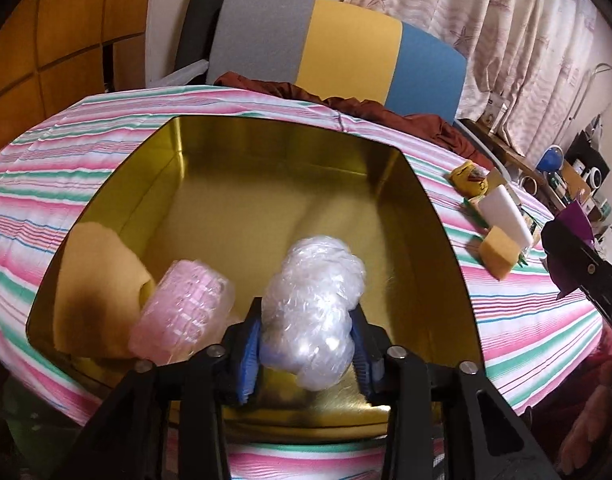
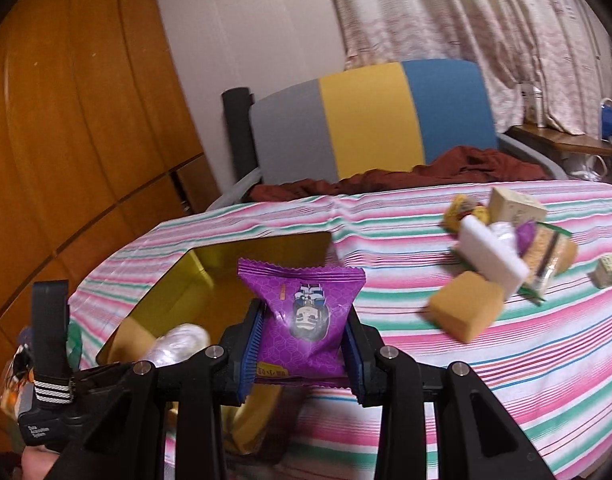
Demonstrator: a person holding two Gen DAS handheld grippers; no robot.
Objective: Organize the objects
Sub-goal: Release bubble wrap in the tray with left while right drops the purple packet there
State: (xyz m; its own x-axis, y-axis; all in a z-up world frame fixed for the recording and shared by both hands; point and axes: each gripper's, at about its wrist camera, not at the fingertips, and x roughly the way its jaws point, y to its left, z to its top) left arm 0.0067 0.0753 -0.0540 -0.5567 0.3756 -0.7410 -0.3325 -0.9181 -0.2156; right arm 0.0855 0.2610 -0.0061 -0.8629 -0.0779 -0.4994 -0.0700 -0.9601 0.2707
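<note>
A gold box (image 1: 266, 184) lies open on the striped tablecloth. My left gripper (image 1: 306, 340) is shut on a clear plastic-wrapped bundle (image 1: 312, 304) and holds it inside the box. A pink wrapped item (image 1: 182, 312) and a yellow sponge (image 1: 98, 280) lie in the box's left corner. My right gripper (image 2: 304, 340) is shut on a purple snack packet (image 2: 306, 316), held above the table just right of the gold box (image 2: 226, 276). The right gripper also shows at the right edge of the left wrist view (image 1: 574, 260).
A pile of loose items lies on the cloth to the right: a yellow block (image 2: 466, 308), a white block (image 2: 490, 256), small boxes (image 2: 514, 204) and packets. A grey, yellow and blue chair back (image 2: 370, 120) with a dark red cloth (image 2: 446, 172) stands behind the table.
</note>
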